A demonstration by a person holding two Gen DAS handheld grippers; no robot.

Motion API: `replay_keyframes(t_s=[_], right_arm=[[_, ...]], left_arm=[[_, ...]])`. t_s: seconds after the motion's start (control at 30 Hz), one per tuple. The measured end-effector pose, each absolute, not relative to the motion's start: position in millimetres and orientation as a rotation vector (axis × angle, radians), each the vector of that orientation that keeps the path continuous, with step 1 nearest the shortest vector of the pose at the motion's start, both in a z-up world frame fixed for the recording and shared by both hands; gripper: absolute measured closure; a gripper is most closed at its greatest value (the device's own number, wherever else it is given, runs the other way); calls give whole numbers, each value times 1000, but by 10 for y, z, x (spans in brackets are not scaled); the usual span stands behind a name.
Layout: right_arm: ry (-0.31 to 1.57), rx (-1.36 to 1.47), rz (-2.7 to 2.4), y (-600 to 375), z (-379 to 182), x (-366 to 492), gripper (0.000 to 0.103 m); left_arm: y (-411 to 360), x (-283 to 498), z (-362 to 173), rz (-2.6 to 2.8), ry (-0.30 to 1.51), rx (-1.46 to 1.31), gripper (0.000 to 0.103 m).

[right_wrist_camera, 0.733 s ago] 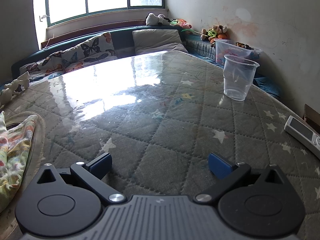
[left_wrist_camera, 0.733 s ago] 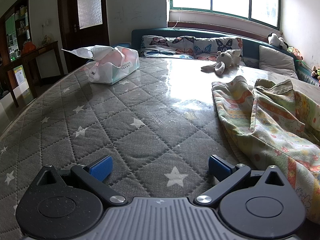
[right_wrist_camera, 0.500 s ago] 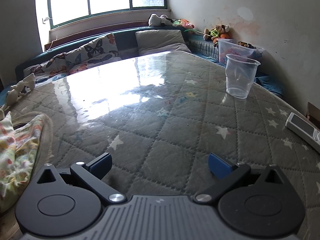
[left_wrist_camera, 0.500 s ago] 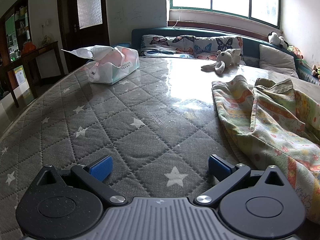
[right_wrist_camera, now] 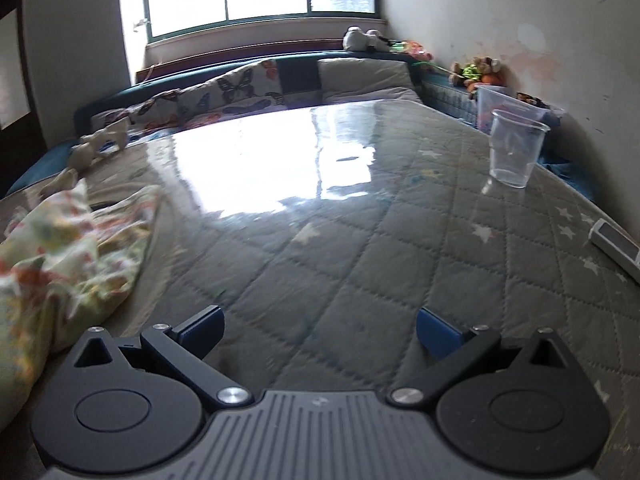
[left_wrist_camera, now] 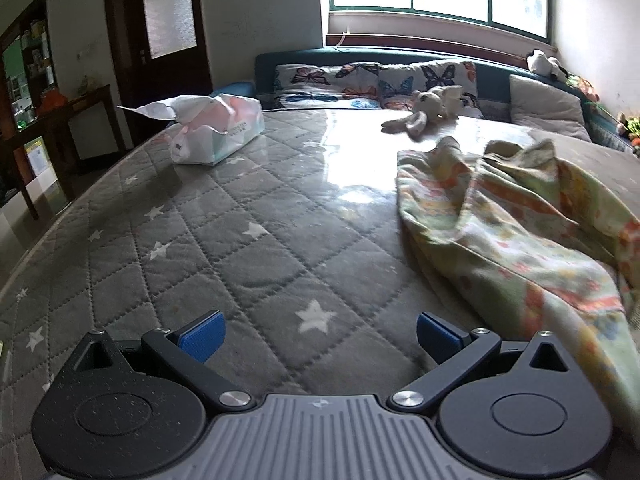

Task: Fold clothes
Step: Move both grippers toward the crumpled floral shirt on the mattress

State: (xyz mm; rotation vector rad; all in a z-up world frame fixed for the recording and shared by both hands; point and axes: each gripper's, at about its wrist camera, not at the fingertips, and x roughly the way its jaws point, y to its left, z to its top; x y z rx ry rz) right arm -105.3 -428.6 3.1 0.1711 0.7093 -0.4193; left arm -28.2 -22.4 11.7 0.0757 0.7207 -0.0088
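Observation:
A crumpled garment (left_wrist_camera: 520,232) with a pale green, yellow and orange print lies bunched on the grey quilted table cover (left_wrist_camera: 240,240). In the left wrist view it fills the right side, just right of my left gripper (left_wrist_camera: 320,334), which stands open over bare cover. From the right wrist the same garment (right_wrist_camera: 68,248) lies at the left, beside my right gripper (right_wrist_camera: 320,330). That gripper is open too, nothing between its blue pads.
A tissue pack (left_wrist_camera: 212,136) sits at the far left and a plush toy (left_wrist_camera: 428,110) at the far edge. A clear plastic cup (right_wrist_camera: 514,148) and a remote control (right_wrist_camera: 616,248) lie to the right. Cushions (left_wrist_camera: 380,84) line the bench behind.
The right gripper has swung left, so the garment now shows larger and nearer at its left. The left wrist view has shifted only slightly. Both grippers stayed open.

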Motion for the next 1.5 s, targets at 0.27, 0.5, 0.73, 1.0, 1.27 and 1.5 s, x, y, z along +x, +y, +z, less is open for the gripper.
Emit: replay_keyframes(t_s=[0.27, 0.5, 0.73, 1.0, 1.27, 1.5], right_arm=[[702, 129, -346, -3820, -8, -910, 0], [698, 97, -258, -3510, 111, -878, 0], [708, 28, -159, -3199, 217, -1004, 0], [739, 19, -103, -2990, 213, -1350, 0], [776, 45, -67, -2982, 228, -1723, 0], [768, 51, -57, -2920, 247, -1846, 0]], left_arm=[[-356, -412, 178, -52, 736, 88, 0], [-477, -539, 222, -91, 747, 102, 0], [-536, -687, 216, -118, 787, 115, 0], [-583, -894, 219, -141, 804, 146, 0], [-661, -1070, 211, -182, 803, 172, 0], [-714, -1163, 207, -197, 799, 190, 0]])
